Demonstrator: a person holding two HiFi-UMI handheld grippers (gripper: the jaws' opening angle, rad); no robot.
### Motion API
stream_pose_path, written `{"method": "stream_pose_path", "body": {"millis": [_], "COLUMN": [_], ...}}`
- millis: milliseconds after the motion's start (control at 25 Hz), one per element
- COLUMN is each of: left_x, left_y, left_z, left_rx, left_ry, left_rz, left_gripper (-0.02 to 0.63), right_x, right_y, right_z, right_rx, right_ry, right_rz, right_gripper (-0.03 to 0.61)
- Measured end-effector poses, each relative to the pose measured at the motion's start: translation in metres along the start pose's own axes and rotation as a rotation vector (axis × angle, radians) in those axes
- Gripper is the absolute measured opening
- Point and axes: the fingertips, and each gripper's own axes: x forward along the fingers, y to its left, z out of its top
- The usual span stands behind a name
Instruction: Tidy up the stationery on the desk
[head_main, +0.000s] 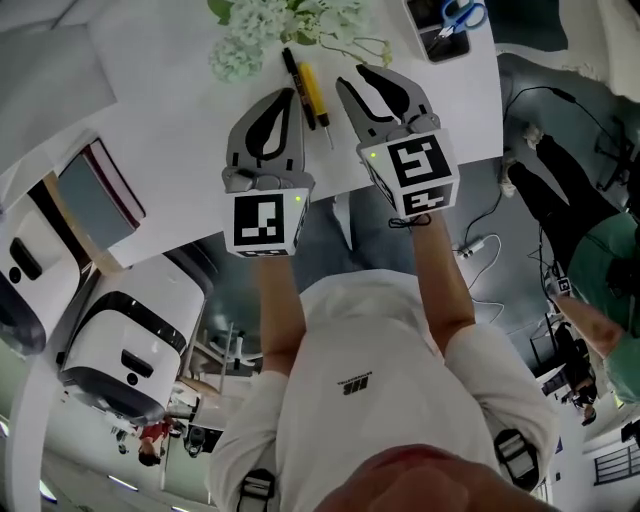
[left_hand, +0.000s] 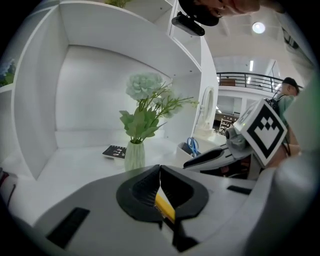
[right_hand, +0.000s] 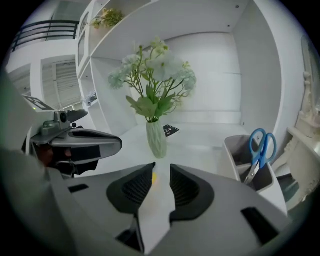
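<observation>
Two pens lie side by side on the white table in front of the vase of pale flowers: a black pen and, touching it on the right, a yellow pen. Both point toward the flowers. They sit in the gap between the two tools, which the person holds out over the table next to each other.

The left tool is clenched, its jaws meeting tip to tip. In the left gripper view nothing shows pinched at the tips. The yellow pen appears only through the narrow slit behind them, with white table above it. From the head view the tip of this tool is just beside the black pen.

The right tool is released, its jaws standing apart. Between them there is only white table and a small yellow blur close to the left jaw. In the head view its tips are just to the right of the yellow pen and apart from it.

Further right on the table stands a grey holder with blue-handled scissors upright in it, well apart from the pens. A small black card lies behind the vase, inside the white shelf alcove
</observation>
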Motion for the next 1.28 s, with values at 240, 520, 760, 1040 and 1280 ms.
{"method": "stream_pose_path", "body": {"millis": [240, 520, 760, 1040, 1280], "left_x": [0.001, 0.010, 0.009, 0.005, 0.002], "left_y": [0.005, 0.013, 0.021, 0.025, 0.028], "left_z": [-0.012, -0.031, -0.037, -0.041, -0.044], "left_rx": [-0.022, -0.040, -0.048, -0.058, -0.056], "left_ry": [0.011, 0.040, 0.043, 0.047, 0.053], "left_rz": [0.011, 0.018, 0.032, 0.048, 0.056], "left_gripper": [0.000, 0.000, 0.000, 0.000, 0.000], "right_x": [0.027, 0.054, 0.069, 0.079, 0.083], "right_y": [0.016, 0.027, 0.030, 0.033, 0.036], "right_z": [-0.014, -0.025, -0.034, -0.044, -0.047], "right_rx": [-0.012, -0.017, -0.008, 0.023, 0.012], "right_ry": [0.077, 0.133, 0.178, 0.216, 0.244], "right_rz": [0.057, 0.100, 0.115, 0.131, 0.125], "right_gripper": [0.089, 0.089, 0.092, 0.110, 0.096]}}
